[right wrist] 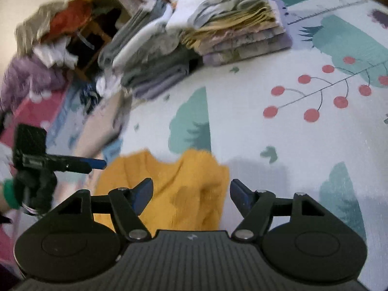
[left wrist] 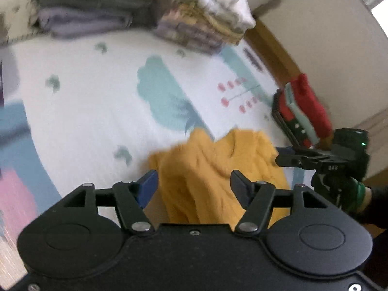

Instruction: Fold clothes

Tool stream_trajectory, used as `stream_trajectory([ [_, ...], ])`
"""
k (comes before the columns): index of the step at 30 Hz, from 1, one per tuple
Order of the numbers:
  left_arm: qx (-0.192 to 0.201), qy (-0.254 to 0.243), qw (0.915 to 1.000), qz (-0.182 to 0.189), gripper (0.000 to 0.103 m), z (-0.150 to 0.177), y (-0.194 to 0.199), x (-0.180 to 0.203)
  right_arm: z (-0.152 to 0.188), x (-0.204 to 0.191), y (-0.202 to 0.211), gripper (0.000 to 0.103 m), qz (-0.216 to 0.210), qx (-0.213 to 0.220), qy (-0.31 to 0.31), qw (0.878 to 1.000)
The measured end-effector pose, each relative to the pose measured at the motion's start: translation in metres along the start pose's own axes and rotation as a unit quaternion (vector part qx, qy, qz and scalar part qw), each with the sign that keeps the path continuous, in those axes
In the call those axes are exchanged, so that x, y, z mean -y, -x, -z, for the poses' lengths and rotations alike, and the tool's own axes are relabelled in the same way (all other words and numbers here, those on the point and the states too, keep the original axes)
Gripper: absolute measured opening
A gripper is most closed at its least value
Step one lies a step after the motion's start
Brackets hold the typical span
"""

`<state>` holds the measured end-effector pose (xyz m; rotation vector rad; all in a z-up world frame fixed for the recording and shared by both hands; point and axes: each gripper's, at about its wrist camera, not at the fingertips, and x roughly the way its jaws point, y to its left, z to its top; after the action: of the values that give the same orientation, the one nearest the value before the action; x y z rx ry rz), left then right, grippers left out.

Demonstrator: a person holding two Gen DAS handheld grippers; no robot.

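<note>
1. My left gripper [left wrist: 194,184] has its jaws spread wide, nothing pinched; the crumpled mustard-yellow knit garment [left wrist: 218,169] lies on the mat beyond the fingertips.
2. My right gripper [right wrist: 191,191] is spread apart too, empty, with the same garment [right wrist: 169,189] bunched beyond its blue-padded fingers [right wrist: 143,194] (whether they brush the cloth I cannot tell).
3. The garment rests on a white play mat printed with teal trees and red berries [right wrist: 278,126].
4. Each camera catches the other gripper beside the garment, held in a green-cuffed gloved hand [left wrist: 339,189].
5. Farther off stand folded stacks: grey and lilac cloths [right wrist: 155,72] and yellow and lavender ones topped with white [right wrist: 232,24].
6. A red-and-teal folded bundle [left wrist: 305,109] sits at the mat's edge.
</note>
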<state>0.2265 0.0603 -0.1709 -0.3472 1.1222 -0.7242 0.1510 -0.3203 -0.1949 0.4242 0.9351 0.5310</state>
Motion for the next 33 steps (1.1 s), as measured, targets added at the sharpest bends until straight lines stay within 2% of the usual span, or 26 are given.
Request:
stream_trajectory([
  [1,0.002,0.007,1.0,0.001,0.065,0.004,-0.004,0.003,0.002,-0.005,-0.002,0.066,0.002,0.006,0.014,1.0],
  [3,0.009,0.013,0.9998,-0.008,0.065,0.004,-0.01,0.009,0.006,-0.013,-0.005,0.056,0.007,0.014,0.035,0.999],
  [6,0.021,0.014,0.9994,-0.023,0.062,0.003,-0.014,0.016,0.006,-0.01,-0.013,0.048,0.021,0.008,0.015,1.0],
  [7,0.025,0.013,0.9993,-0.026,0.053,0.003,-0.015,0.017,0.007,-0.009,-0.014,0.046,0.019,0.009,0.007,1.0],
  [8,0.028,0.012,0.9991,-0.032,0.036,0.003,-0.017,0.017,0.009,-0.007,-0.015,0.043,0.017,0.011,-0.001,1.0],
  [9,0.031,0.018,0.999,-0.025,0.031,0.003,-0.019,0.012,0.01,-0.004,-0.017,0.038,0.008,0.012,-0.015,1.0],
  [10,0.034,0.027,0.9989,-0.015,0.02,0.004,-0.021,0.006,0.011,0.001,-0.018,0.033,-0.007,0.012,-0.036,0.999],
  [11,0.037,0.036,0.9987,-0.005,0.015,0.005,-0.023,-0.001,0.012,0.006,-0.02,0.027,-0.022,0.012,-0.056,0.998],
  [12,0.051,0.059,0.9967,0.025,0.014,0.008,-0.021,-0.011,0.014,0.015,-0.021,0.022,-0.048,0.015,-0.091,0.995],
  [13,0.073,0.09,0.9902,0.078,0.013,0.012,-0.016,-0.023,0.017,0.026,-0.021,0.021,-0.089,0.02,-0.137,0.986],
  [14,0.094,0.112,0.9797,0.137,0.013,0.016,-0.012,-0.033,0.02,0.036,-0.022,0.021,-0.131,0.023,-0.179,0.975],
  [15,0.113,0.131,0.9651,0.196,0.013,0.02,-0.009,-0.041,0.022,0.045,-0.023,0.021,-0.173,0.026,-0.22,0.96],
  [16,0.116,0.141,0.9578,0.222,0.013,0.022,-0.012,-0.046,0.025,0.055,-0.024,0.02,-0.214,0.029,-0.261,0.941],
  [17,0.113,0.15,0.953,0.238,0.013,0.024,-0.017,-0.05,0.029,0.062,-0.028,0.02,-0.237,0.027,-0.288,0.927],
  [19,0.096,0.158,0.9565,0.226,0.012,0.025,-0.034,-0.061,0.038,0.074,-0.041,0.02,-0.242,0.013,-0.321,0.916],
  [20,0.087,0.168,0.962,0.197,0.012,0.027,-0.042,-0.07,0.044,0.082,-0.049,0.02,-0.23,0.003,-0.338,0.913],
  [22,0.093,0.208,0.9575,0.176,0.013,0.034,-0.043,-0.092,0.053,0.095,-0.058,0.02,-0.218,-0.006,-0.359,0.908],
  [23,0.1,0.213,0.9568,0.171,0.013,0.036,-0.04,-0.095,0.054,0.095,-0.057,0.019,-0.212,-0.006,-0.356,0.91],
  [24,0.107,0.212,0.9568,0.167,0.013,0.037,-0.035,-0.097,0.051,0.092,-0.054,0.024,-0.204,-0.003,-0.344,0.916],
  [27,0.11,0.212,0.9563,0.169,0.013,0.037,-0.035,-0.095,0.044,0.082,-0.047,0.023,-0.188,0.001,-0.314,0.931],
  [29,0.106,0.214,0.9554,0.174,0.013,0.034,-0.039,-0.093,0.043,0.085,-0.05,0.024,-0.187,0.006,-0.316,0.93],
  [30,0.1,0.21,0.9576,0.17,0.014,0.031,-0.04,-0.092,0.045,0.085,-0.05,0.028,-0.184,0.009,-0.322,0.928],
  [31,0.092,0.204,0.9604,0.166,0.02,0.027,-0.04,-0.09,0.045,0.085,-0.049,0.03,-0.179,0.013,-0.324,0.929],
  [32,0.087,0.189,0.967,0.147,0.03,0.023,-0.036,-0.086,0.043,0.084,-0.044,0.032,-0.168,0.017,-0.313,0.935],
  [33,0.083,0.163,0.975,0.126,0.035,0.02,-0.028,-0.08,0.041,0.08,-0.037,0.033,-0.153,0.022,-0.295,0.943],
])
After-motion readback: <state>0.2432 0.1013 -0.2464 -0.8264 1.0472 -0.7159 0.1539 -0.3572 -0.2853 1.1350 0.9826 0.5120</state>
